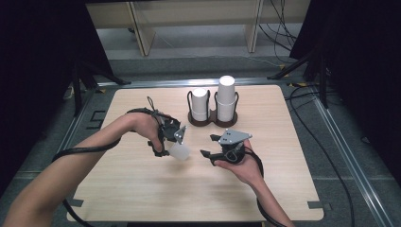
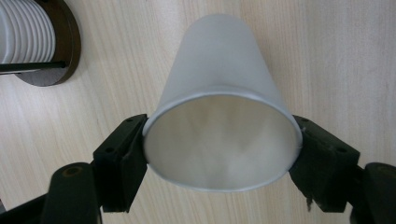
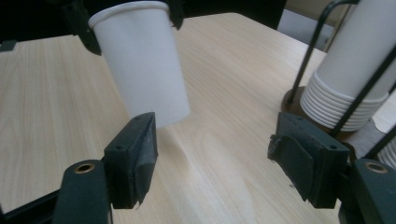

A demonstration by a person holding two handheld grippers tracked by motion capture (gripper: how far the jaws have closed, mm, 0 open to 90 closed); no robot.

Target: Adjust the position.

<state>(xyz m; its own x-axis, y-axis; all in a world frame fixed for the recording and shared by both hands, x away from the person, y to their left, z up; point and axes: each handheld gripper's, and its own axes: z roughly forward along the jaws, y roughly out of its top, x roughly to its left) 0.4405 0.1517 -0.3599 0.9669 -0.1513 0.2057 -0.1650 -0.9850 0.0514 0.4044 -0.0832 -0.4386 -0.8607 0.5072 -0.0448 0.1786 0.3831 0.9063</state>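
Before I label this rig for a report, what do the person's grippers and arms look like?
Both the left gripper and the right gripper are black, each topped by a grey three-cornered plate, with blocky black jaws. A black cable trails from each. The forearms are bare, no sleeves.

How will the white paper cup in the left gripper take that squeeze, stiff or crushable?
Probably crushable: the white paper cup looks thin-walled, and the left gripper clamps it right at its open rim, which still looks about round. Likely light, held tilted above the wooden table. Its smooth taper might let it slip.
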